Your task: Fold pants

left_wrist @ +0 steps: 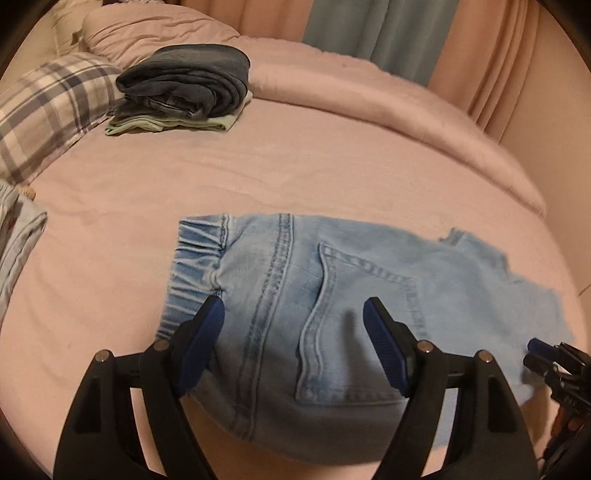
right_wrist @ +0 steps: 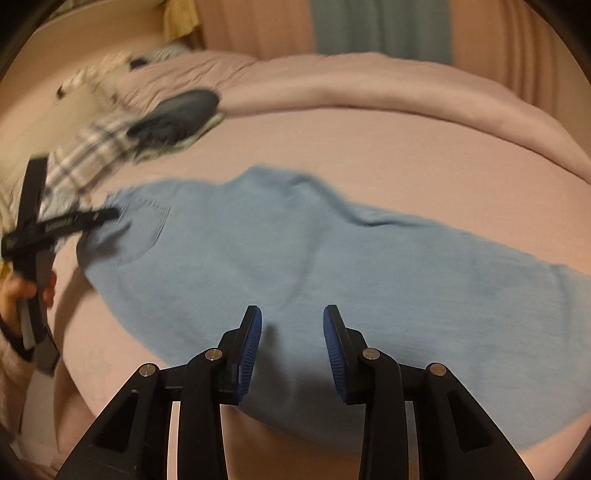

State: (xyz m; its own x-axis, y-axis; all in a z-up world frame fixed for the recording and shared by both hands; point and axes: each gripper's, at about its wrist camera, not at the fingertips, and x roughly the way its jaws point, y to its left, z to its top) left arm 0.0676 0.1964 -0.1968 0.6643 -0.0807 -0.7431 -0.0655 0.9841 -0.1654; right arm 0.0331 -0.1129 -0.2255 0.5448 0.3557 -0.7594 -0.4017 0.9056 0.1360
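Light blue jeans lie flat on the pink bed, waistband to the left and back pocket up. They also show in the right wrist view, blurred, with the legs running right. My left gripper is open and empty, just above the seat of the jeans near the waistband. It shows in the right wrist view at the left, over the waist end. My right gripper is open and empty above the near edge of the legs. Its tips show in the left wrist view at the right edge.
A stack of folded dark jeans on a pale green garment sits at the far left of the bed. A plaid pillow lies beside it. A bunched pink duvet runs along the far side. Curtains hang behind.
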